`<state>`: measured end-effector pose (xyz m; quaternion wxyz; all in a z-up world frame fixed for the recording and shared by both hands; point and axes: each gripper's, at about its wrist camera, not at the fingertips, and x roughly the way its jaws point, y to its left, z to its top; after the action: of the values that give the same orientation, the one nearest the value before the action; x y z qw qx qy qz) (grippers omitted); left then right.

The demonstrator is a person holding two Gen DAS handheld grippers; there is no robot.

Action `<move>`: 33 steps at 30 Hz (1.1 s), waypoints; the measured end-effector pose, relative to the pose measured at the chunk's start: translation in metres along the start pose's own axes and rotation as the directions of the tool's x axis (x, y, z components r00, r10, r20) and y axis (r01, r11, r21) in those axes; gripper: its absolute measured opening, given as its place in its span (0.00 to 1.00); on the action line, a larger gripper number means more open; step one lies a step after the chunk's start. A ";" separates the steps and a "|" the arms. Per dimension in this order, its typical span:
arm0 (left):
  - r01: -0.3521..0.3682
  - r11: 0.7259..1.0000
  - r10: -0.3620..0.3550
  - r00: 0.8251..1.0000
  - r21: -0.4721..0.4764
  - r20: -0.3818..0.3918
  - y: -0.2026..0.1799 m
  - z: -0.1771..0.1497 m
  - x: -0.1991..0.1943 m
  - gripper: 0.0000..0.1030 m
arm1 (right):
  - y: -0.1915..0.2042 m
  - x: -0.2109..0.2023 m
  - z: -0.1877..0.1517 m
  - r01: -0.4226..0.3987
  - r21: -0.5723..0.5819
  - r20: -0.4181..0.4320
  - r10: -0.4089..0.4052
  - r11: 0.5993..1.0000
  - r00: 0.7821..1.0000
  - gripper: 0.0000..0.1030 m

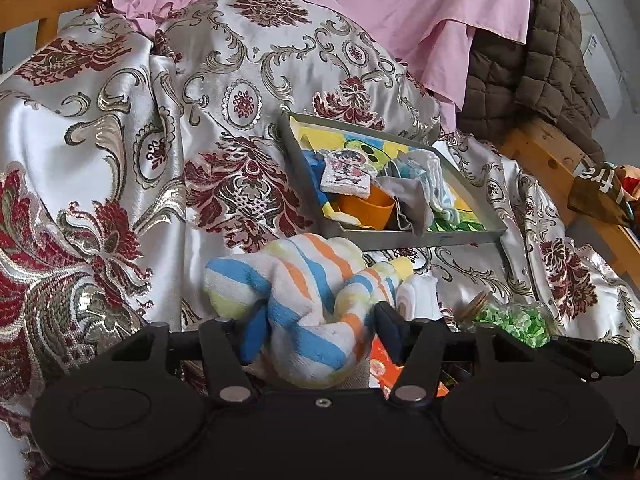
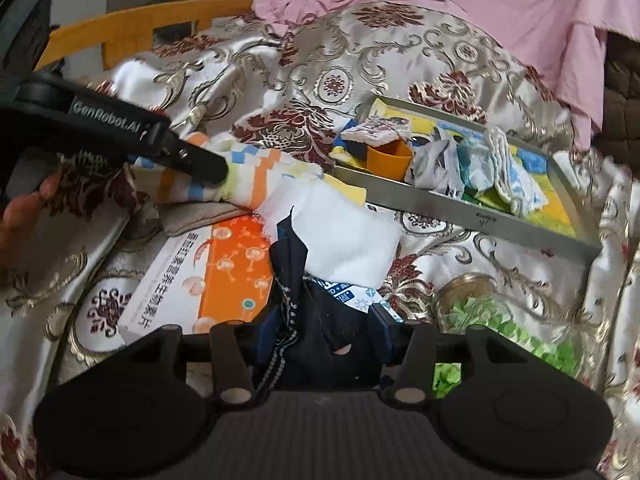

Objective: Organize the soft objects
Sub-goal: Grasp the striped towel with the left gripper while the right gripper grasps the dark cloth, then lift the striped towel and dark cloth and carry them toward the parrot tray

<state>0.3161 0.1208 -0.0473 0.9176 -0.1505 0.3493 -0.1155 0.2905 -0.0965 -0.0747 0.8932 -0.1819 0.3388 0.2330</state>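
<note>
Left tongs (image 1: pixel 316 332) (towel-filled (image 1: pixel 304 300)) beside tray rim (image 1: pixel 420 237)

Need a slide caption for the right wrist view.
Right tool grips dark navy cloth beside orange box, metal tray ahead.

Striped towel (image 1: pixel 304 304) bunched; dark cloth (image 2: pixel 316 320) crumpled.

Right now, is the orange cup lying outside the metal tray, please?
No, the orange cup sits inside the metal tray, among the small cloths.
</note>
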 end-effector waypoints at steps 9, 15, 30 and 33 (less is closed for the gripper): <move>-0.007 0.997 0.007 1.000 0.073 0.001 -0.008 -0.004 0.004 0.53 | -0.003 0.004 -0.001 0.015 -0.014 -0.022 -0.016 1.000 1.000 0.62; -0.019 0.991 0.014 0.999 0.133 0.033 -0.013 -0.005 0.000 0.39 | 0.001 -0.001 -0.002 0.033 -0.069 -0.025 -0.035 0.997 0.999 0.62; 0.046 0.993 -0.055 0.995 0.105 0.086 -0.009 -0.001 -0.013 0.22 | 0.007 -0.003 -0.005 0.033 -0.161 -0.065 -0.044 0.986 0.997 0.60; 0.064 0.993 -0.073 0.993 0.096 0.095 -0.008 0.000 -0.015 0.22 | 0.006 -0.001 -0.006 0.029 -0.152 -0.069 -0.040 0.988 0.997 0.60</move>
<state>0.3043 0.1181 -0.0354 0.9353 -0.1249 0.2924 -0.1554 0.2837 -0.0946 -0.0791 0.8679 -0.2631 0.3491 0.2358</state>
